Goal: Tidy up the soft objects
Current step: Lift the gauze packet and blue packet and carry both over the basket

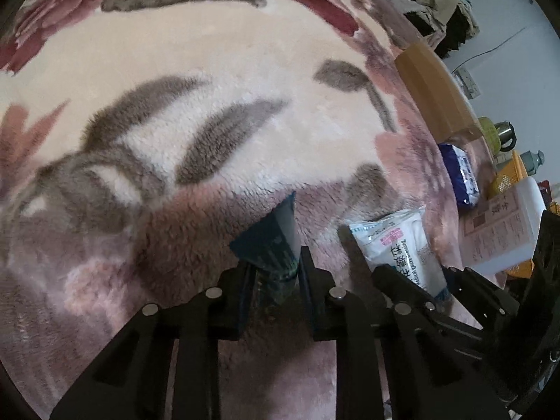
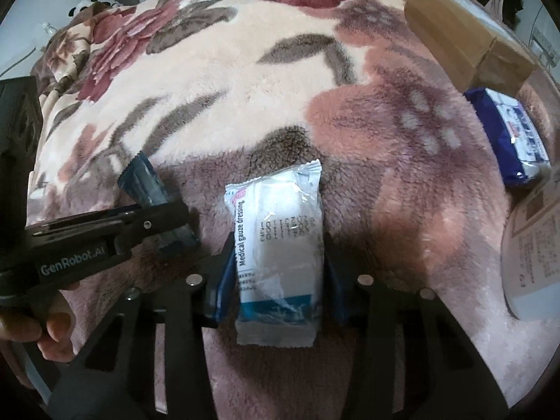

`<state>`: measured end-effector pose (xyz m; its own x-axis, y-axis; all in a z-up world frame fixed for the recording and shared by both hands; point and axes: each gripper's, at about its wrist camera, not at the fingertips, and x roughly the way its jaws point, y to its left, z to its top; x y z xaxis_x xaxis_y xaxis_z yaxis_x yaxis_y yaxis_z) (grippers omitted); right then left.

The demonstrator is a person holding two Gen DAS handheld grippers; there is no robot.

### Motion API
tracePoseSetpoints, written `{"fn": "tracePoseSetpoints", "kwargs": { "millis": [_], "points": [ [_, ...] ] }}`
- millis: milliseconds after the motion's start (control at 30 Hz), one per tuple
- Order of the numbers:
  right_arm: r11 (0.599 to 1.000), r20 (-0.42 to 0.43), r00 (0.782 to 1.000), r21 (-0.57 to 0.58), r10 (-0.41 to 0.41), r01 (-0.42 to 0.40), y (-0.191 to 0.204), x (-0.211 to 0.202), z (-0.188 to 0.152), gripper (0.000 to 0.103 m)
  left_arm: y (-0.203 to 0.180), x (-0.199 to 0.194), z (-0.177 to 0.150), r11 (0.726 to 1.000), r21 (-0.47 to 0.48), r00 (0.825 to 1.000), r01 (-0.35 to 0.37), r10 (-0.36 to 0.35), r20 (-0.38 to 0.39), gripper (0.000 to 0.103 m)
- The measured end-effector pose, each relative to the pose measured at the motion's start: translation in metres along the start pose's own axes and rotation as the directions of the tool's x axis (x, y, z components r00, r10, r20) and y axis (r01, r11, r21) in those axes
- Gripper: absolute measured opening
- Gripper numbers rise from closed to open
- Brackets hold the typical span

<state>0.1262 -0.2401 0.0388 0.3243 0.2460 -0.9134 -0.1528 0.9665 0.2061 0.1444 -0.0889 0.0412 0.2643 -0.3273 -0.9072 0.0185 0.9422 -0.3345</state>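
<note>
The left gripper [image 1: 276, 266] is clamping a dark teal tube [image 1: 271, 241], its jaws drawn narrow with the pads pressing on the tube's lower part while the flat crimped end is sticking out ahead over the blanket [image 1: 210, 87]. From the right wrist view the same gripper [image 2: 168, 210] is showing side-on at the left, with the tube [image 2: 147, 185] slanting up out of it and a person's hand [image 2: 42, 318] wrapping around the handle. The right gripper [image 2: 278, 266] is closing on a gauze pack [image 2: 280, 245], a clear wrapper with white dressing inside and blue print along one edge; the blue pads are sitting against both long sides of the pack, which is lying upright between them on the pinkish part of the blanket [image 2: 385, 175]. In the left wrist view the pack [image 1: 395, 245] is lying just to the right of the tube, the right gripper [image 1: 402, 280] gripping it. A blue and white packet [image 2: 507, 136] is resting well apart near the blanket's right edge, beside a cardboard box [image 2: 451, 42]. A white jug [image 2: 532, 255] with a printed label is lying at the right edge, below the packet.
</note>
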Motion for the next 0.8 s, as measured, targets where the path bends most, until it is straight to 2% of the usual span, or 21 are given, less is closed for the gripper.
{"fn": "tracePoseSetpoints", "kwargs": {
  "millis": [333,800],
  "points": [
    [1.0,0.072,0.997,-0.002,0.023,-0.023,0.004,-0.043,-0.014,0.045,-0.022,-0.038,-0.022,0.998,0.064,0.999,-0.011,0.009,0.034,0.023],
    [0.999,0.104,0.994,0.028,0.022,-0.025,0.002,-0.08,-0.036,0.045,-0.049,-0.065,-0.054,0.989,0.138,0.998,-0.049,0.043,0.046,0.023]
  ]
}}
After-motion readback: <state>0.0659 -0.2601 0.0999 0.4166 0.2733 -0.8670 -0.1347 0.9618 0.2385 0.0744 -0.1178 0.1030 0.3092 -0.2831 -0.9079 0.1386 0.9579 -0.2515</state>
